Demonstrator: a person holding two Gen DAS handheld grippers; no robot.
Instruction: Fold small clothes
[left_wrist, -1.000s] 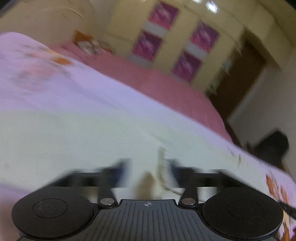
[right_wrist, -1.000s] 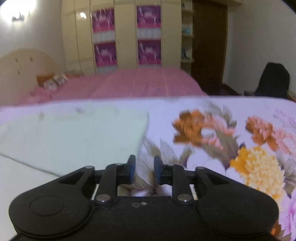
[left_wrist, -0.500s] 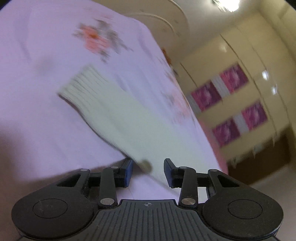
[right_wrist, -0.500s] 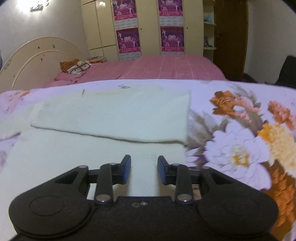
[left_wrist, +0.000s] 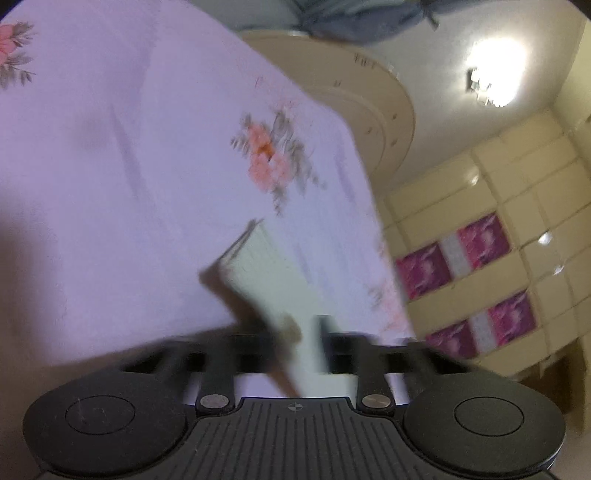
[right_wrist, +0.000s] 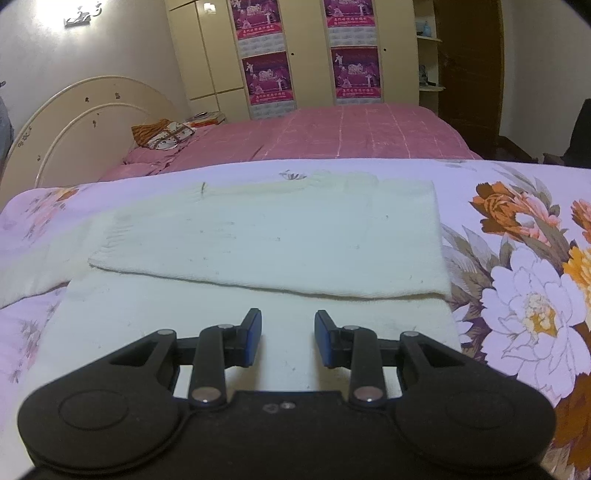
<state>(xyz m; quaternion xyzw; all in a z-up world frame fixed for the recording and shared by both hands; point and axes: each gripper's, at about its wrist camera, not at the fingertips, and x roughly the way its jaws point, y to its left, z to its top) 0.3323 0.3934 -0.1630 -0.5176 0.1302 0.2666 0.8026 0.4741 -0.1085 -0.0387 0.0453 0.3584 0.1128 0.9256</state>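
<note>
With the left gripper (left_wrist: 295, 343) clamped on the sleeve (left_wrist: 266, 280) of the cream sweater (right_wrist: 258, 306), spread on the floral bedspread (right_wrist: 517, 258) near its front edge, and the right gripper (right_wrist: 288, 338) standing apart and empty above it, the sleeve is best drawn flat across the body, square to the 1 sleeve already folded.

Cream garment (right_wrist: 266, 236) – lilac floral sheet (right_wrist: 517, 295) – pink checked bedspread (right_wrist: 351, 133).
</note>
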